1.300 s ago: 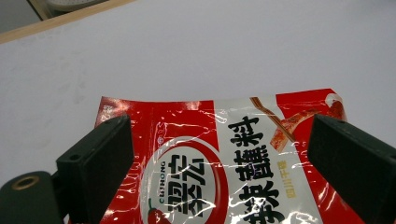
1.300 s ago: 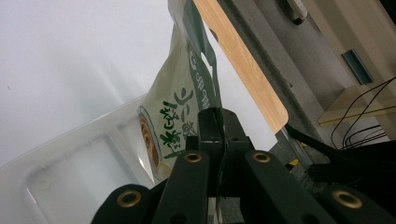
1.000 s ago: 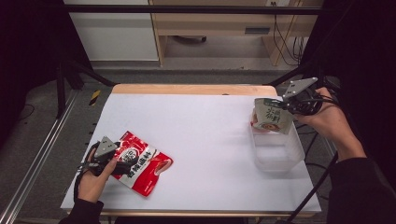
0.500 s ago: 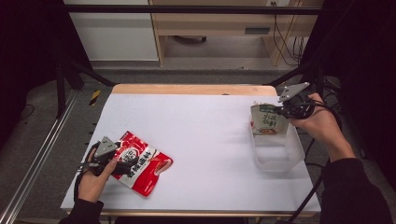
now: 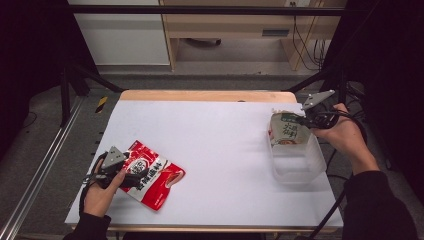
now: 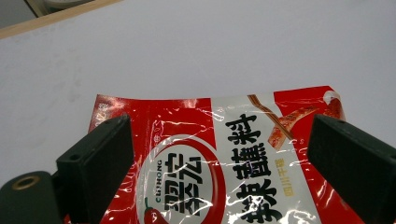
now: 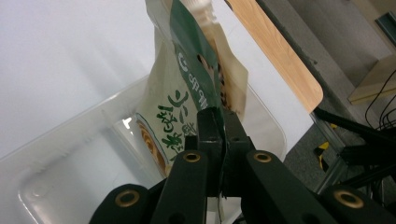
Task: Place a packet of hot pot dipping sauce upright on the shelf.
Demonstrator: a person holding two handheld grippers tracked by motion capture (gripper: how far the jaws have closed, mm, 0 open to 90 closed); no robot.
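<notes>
At right of the high view: right gripper (image 5: 303, 119) clamped with fingers together on green-and-cream pouch (image 5: 286, 130), hanging upright over clear plastic container (image 5: 299, 167). At lower left: left gripper (image 5: 134, 176), fingers wide apart above red seasoning packet (image 5: 154, 174), flat on white tabletop (image 5: 220, 150).

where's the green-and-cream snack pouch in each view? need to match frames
High view: the green-and-cream foil snack pouch is at right, upright at the far end of the clear plastic tub, pinched by the right gripper.
Left gripper view: not in it.
Right gripper view: the pouch is upper centre, clamped between the jaws, its lower end inside the tub.
Shared landmark: the tub.
</notes>
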